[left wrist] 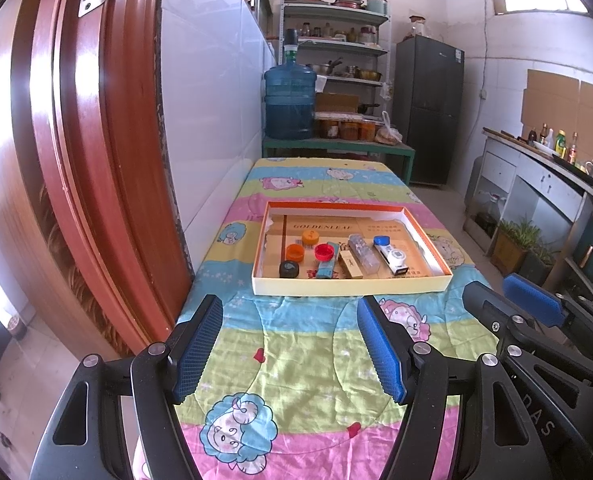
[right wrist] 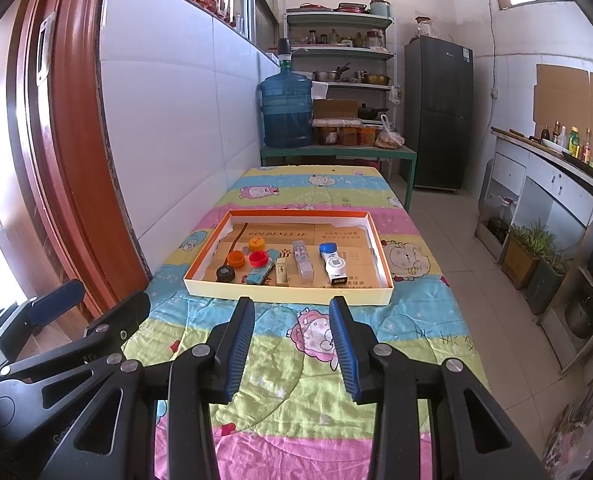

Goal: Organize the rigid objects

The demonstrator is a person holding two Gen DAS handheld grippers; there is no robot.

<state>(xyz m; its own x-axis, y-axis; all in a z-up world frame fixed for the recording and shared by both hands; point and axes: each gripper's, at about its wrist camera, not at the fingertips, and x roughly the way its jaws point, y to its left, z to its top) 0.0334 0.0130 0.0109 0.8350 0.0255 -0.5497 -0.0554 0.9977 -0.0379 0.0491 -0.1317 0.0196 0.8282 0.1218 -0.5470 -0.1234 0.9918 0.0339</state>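
Note:
A shallow cardboard tray [left wrist: 348, 284] [right wrist: 288, 292] with an orange inner rim lies on the cloth-covered table. In it lie two orange caps [left wrist: 295, 252], a red cap [left wrist: 323, 251], a black cap [left wrist: 289, 269], a teal box [left wrist: 327, 266], a small cream box [left wrist: 351, 264], a clear case [left wrist: 363, 253] and a white-and-blue device [left wrist: 392, 254]. The same items show in the right wrist view, with the red cap [right wrist: 258, 258] and the device [right wrist: 333, 264]. My left gripper [left wrist: 290, 312] is open and empty, short of the tray. My right gripper [right wrist: 292, 312] is open and empty, also short of it.
The table carries a striped cartoon-print cloth [left wrist: 296, 360]. A red door frame [left wrist: 96, 160] and tiled wall stand at the left. A blue water jug [left wrist: 289, 102], shelves and a dark fridge [left wrist: 430, 108] stand behind. A counter [right wrist: 556, 184] runs along the right.

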